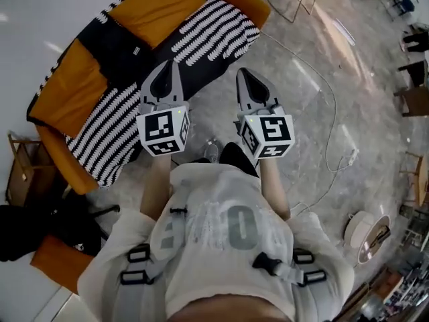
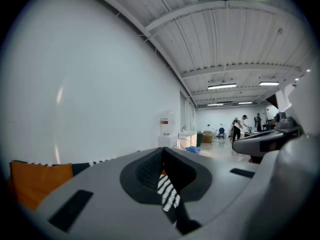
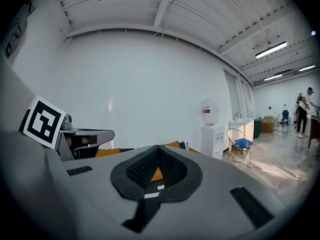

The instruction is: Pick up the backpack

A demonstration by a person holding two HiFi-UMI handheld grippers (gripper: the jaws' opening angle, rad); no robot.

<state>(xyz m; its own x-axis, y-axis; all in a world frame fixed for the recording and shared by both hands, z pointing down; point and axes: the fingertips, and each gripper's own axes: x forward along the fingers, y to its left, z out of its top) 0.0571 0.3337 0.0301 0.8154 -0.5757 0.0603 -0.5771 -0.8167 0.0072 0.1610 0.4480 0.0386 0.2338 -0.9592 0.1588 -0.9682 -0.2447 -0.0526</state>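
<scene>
Slumping at the lower left of the head view is a black bundle that looks to be the backpack (image 1: 32, 232). It sits low beside the near end of the sofa (image 1: 70, 79) and next to an orange block (image 1: 59, 260). Just beyond it stands a brown boxy holder (image 1: 21, 173); what is inside cannot be told. Neither claw touches the backpack, and both are well apart from it.

The left claw (image 1: 167, 66) (image 2: 162, 153) has its jaws pressed together with nothing between them. The right claw (image 1: 243, 74) (image 3: 158, 153) is likewise closed and empty. They are held side by side in front of the person's chest, pointing toward the sofa, which is orange and draped with a black-and-white striped blanket (image 1: 214, 29).

A white cord (image 1: 332, 113) trails across the grey floor (image 1: 301, 146) on the right. Near the lower right edge lies a round shallow dish (image 1: 365, 237) with something dark in it, too small to name. The right gripper view shows a wire chair (image 3: 241, 146) with a blue cushion beside a water dispenser (image 3: 211, 129).
</scene>
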